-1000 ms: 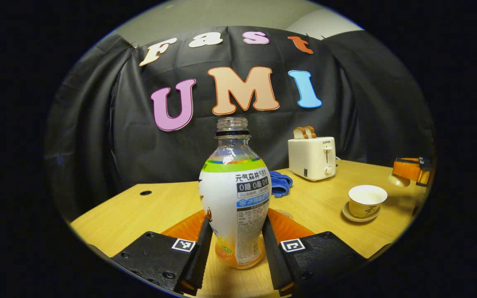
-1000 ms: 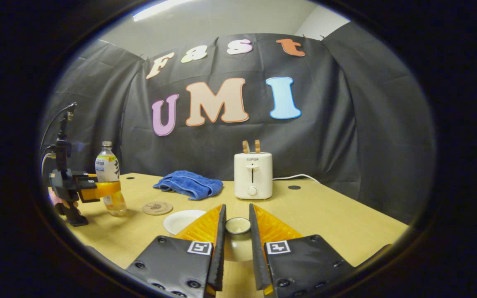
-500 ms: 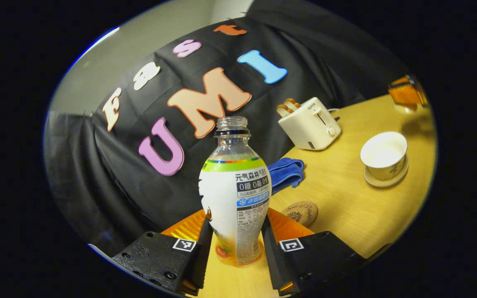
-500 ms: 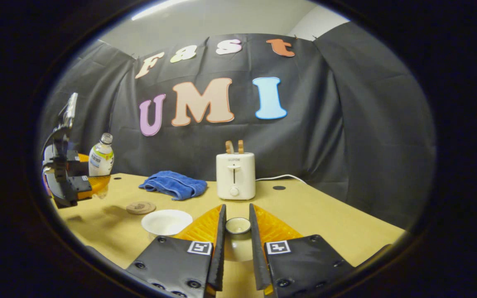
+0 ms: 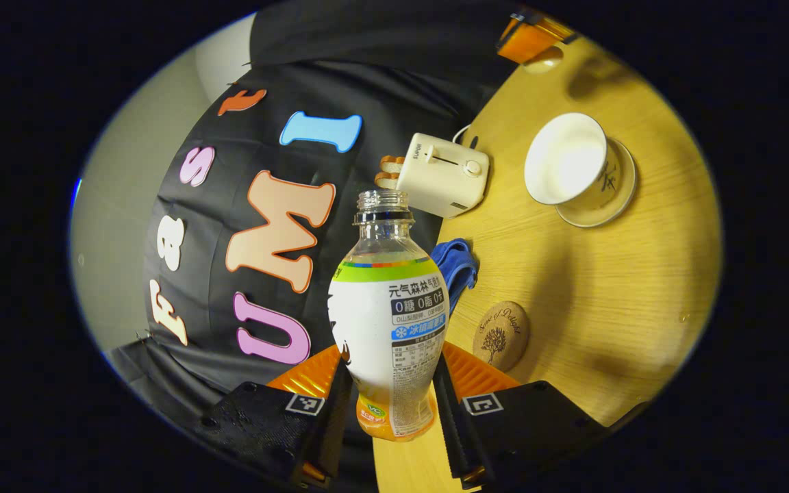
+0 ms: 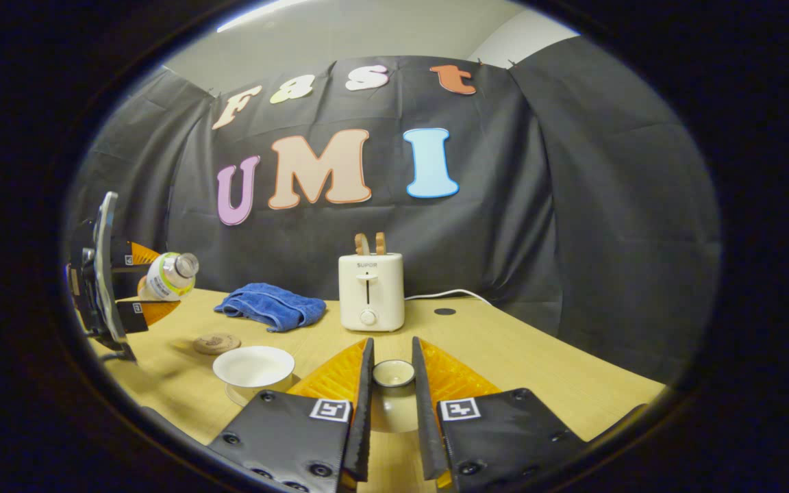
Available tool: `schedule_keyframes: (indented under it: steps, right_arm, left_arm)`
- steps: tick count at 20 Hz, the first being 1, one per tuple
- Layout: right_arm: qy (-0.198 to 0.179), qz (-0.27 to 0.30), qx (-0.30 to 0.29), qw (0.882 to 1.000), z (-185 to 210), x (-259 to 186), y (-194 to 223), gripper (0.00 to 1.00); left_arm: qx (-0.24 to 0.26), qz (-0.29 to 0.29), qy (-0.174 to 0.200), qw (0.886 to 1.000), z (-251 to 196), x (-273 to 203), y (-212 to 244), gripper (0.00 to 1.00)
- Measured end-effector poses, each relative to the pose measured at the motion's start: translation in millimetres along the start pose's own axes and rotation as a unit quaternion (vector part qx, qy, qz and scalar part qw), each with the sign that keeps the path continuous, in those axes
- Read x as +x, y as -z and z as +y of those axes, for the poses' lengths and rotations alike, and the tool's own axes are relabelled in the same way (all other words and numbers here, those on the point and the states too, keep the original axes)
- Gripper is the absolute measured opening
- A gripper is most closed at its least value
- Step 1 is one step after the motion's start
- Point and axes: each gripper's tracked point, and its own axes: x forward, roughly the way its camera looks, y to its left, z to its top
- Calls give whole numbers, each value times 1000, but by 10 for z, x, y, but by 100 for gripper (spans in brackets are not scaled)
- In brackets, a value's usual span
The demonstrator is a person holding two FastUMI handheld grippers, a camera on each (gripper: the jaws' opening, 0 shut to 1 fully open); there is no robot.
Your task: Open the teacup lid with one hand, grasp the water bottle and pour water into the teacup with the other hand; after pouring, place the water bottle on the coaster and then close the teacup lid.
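Left gripper view has the left gripper point(image 5: 389, 404) with its jaws clamped on the uncapped water bottle point(image 5: 387, 322) at centre frame, the open teacup point(image 5: 568, 163) at upper right. Right gripper view shows the right gripper point(image 6: 390, 397), jaws pinching the teacup lid point(image 6: 393, 374) at bottom centre, above the table point(image 6: 538, 370).

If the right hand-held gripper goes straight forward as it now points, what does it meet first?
Probably the white toaster. The right hand-held gripper, holding the teacup lid, points almost directly at it across bare table; depth is uncertain.

black cloth wall point(image 6: 572, 205), pale ceiling point(image 6: 367, 27) with light strip, light wooden table point(image 6: 538, 370)
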Motion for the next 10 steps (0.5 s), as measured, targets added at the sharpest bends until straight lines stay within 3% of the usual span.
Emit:
schedule_keyframes:
  steps: [10]
  right_arm:
    - [1,0,0,1000,-10,9,7,33]
  left_arm:
    - [101,-15,24,995,-185,72,-196,58]
